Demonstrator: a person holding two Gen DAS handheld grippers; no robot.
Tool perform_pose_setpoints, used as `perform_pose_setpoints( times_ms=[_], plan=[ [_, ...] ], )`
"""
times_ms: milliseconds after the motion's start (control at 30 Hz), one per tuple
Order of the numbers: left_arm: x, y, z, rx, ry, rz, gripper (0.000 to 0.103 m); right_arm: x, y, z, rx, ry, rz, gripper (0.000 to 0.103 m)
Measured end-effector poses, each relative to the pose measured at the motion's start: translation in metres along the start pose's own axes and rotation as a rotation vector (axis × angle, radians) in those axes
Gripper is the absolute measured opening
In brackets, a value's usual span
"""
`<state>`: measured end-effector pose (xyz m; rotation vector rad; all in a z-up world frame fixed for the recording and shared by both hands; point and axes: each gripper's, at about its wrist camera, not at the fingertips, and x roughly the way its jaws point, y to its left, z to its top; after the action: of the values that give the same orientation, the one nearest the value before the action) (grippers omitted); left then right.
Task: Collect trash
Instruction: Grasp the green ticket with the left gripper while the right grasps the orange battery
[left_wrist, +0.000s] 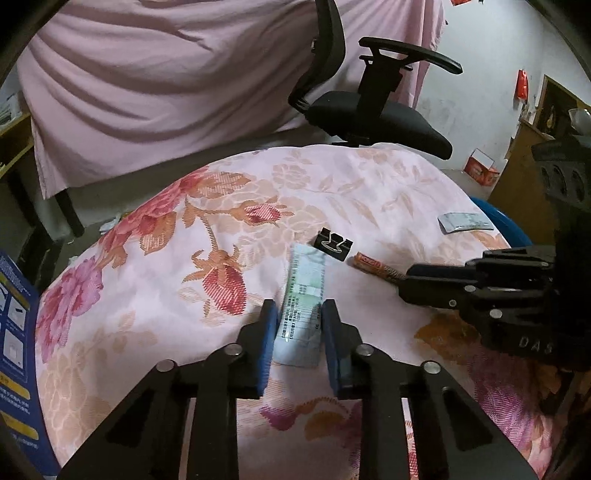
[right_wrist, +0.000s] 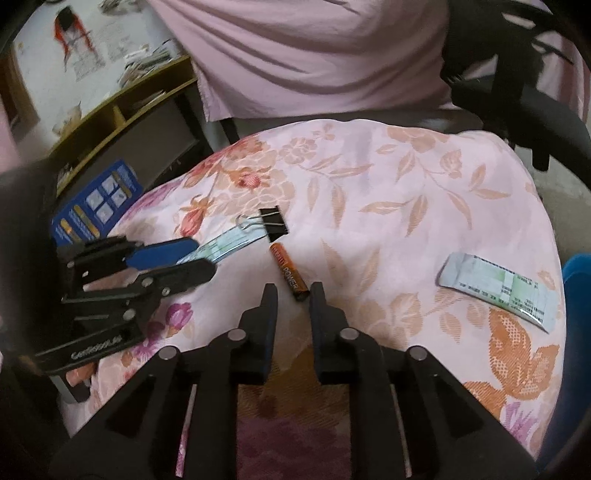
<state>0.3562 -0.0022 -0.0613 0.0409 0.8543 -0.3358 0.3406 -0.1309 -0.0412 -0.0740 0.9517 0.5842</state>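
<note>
A flat pale green-and-white sachet (left_wrist: 301, 310) lies on the floral cloth, and my left gripper (left_wrist: 300, 314) is open with one finger on each side of it. The sachet also shows in the right wrist view (right_wrist: 221, 248) between the left gripper's fingers (right_wrist: 173, 253). An orange battery (right_wrist: 290, 271) lies just ahead of my open, empty right gripper (right_wrist: 293, 295); it also shows in the left wrist view (left_wrist: 376, 267). A black binder clip (left_wrist: 331, 243) sits beyond the sachet. A second sachet (right_wrist: 498, 290) lies at the right.
The floral cloth (left_wrist: 147, 277) covers a rounded table. A black office chair (left_wrist: 373, 114) stands behind it. A blue box (right_wrist: 98, 203) is at the left edge, a blue container (right_wrist: 578, 273) at the right. A pink sheet hangs behind.
</note>
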Motion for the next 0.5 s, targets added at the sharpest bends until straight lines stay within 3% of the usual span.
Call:
perform_pose_setpoints(
  times_ms=[333, 500],
  plan=[
    [-0.0044, -0.0053, -0.0055, -0.020, -0.005, 0.017, 0.019, -0.0035, 0.0095, -0.0057, -0.046, -0.008, -0.043, 0.036],
    [-0.0041, 0.0022, -0.0049, -0.068, -0.001, -0.020, 0.019, -0.0003, 0.0053, -0.0026, -0.020, 0.003, -0.012, 0.037]
  ],
)
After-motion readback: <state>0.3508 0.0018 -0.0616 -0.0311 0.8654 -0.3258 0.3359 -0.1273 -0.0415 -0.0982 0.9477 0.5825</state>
